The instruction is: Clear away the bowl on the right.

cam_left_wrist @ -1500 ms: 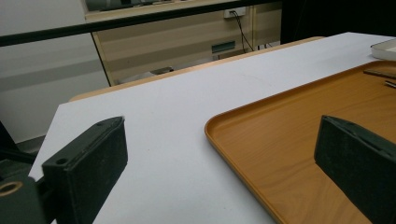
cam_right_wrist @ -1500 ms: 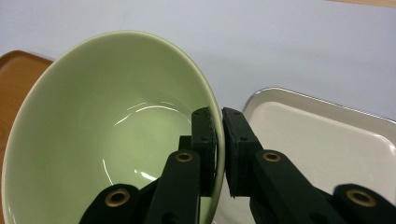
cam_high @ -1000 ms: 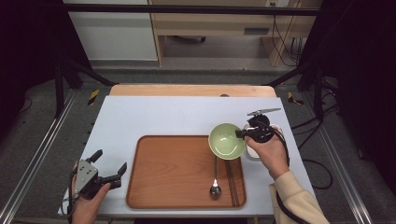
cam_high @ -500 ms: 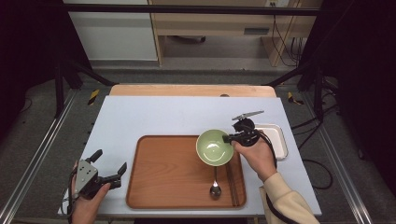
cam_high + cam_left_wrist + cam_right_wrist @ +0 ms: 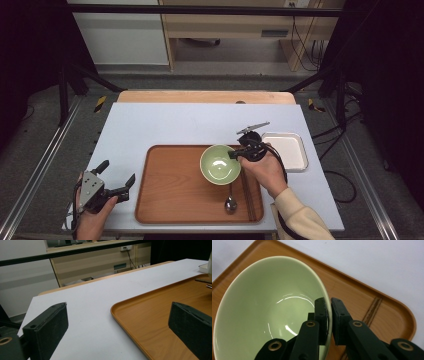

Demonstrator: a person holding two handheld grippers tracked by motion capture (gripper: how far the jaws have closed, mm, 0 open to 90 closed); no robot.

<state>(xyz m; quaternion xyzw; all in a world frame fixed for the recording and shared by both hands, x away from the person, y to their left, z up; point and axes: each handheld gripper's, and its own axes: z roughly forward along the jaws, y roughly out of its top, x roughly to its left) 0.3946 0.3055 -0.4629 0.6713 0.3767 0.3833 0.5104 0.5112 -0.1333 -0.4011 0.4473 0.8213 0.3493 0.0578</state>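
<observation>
A pale green bowl (image 5: 219, 164) hangs over the right part of the wooden tray (image 5: 170, 190). My right gripper (image 5: 235, 154) is shut on the bowl's right rim; in the right gripper view the rim (image 5: 327, 312) sits pinched between the two black jaws, one inside the bowl (image 5: 267, 307) and one outside. A metal spoon (image 5: 230, 200) and dark chopsticks (image 5: 248, 197) lie on the tray below the bowl. My left gripper (image 5: 116, 181) rests at the table's front left corner, jaws wide apart with nothing between them. The tray edge (image 5: 130, 322) lies between them farther off.
A white rectangular dish (image 5: 286, 151) sits on the table right of the tray. The table top (image 5: 175, 120) is pale blue-white with a wooden strip at the far edge. Metal rails and cables run along both sides of the floor.
My right gripper has carried the green bowl leftward and slightly down, from beside the white dish to over the tray. The left gripper has stayed put.
</observation>
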